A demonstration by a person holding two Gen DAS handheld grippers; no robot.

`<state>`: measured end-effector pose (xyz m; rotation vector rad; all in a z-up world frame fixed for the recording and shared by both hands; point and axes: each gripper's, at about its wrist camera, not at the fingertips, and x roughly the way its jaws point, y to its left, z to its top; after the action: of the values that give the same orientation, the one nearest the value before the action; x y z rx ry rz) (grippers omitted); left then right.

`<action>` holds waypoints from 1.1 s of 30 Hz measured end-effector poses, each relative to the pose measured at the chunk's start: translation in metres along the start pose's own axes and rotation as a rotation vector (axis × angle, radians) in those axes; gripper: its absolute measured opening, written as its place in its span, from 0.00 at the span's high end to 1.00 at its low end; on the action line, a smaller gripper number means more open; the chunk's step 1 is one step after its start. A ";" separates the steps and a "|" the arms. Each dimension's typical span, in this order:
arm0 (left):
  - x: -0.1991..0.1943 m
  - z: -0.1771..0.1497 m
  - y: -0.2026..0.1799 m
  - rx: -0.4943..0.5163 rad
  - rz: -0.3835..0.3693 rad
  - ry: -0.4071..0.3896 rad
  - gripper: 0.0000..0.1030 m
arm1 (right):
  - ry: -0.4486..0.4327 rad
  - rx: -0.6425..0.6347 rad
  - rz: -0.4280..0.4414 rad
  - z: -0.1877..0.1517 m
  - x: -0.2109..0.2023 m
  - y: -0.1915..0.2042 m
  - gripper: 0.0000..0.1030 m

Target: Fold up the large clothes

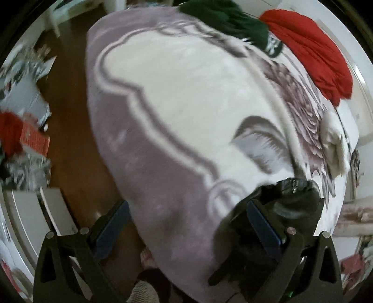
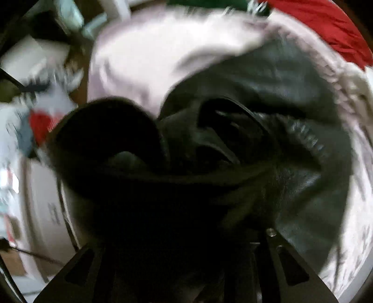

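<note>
two grippers worked over a bed with a mauve-and-white blanket (image 1: 163,105). the left gripper (image 1: 188,223) was spread wide, holding nothing; the black garment (image 1: 291,198) lay bunched just past its right finger, toward the bed's near right corner. the right gripper (image 2: 186,256) was buried in that garment (image 2: 256,116), its fingertips hidden, so i could not tell its grip. judged nearer: the right hand. green (image 1: 233,21) and red clothes (image 1: 314,53) lay at the far edge.
</note>
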<state>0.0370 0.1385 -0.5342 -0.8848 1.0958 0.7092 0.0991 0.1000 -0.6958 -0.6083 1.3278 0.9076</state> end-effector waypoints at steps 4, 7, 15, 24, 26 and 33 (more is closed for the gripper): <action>-0.010 -0.019 0.001 -0.010 -0.017 0.001 0.01 | 0.015 0.130 0.242 0.011 -0.042 -0.025 0.27; -0.020 -0.026 -0.011 -0.009 -0.053 -0.007 0.01 | 0.033 0.263 0.509 0.004 -0.083 -0.062 0.23; -0.029 -0.038 -0.058 0.007 -0.093 -0.001 0.01 | -0.015 0.520 0.787 -0.038 -0.158 -0.163 0.21; 0.033 -0.059 -0.104 0.091 0.043 0.025 0.01 | 0.070 0.646 0.561 0.043 -0.054 -0.218 0.55; 0.058 -0.067 -0.106 0.134 0.137 0.064 0.01 | 0.115 0.638 0.498 0.063 -0.027 -0.224 0.56; 0.103 -0.089 -0.076 0.027 0.127 0.208 0.00 | 0.190 0.599 0.528 0.076 -0.016 -0.229 0.53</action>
<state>0.0937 0.0297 -0.6307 -0.8859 1.3533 0.7163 0.3324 0.0362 -0.6940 0.1385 1.8750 0.8131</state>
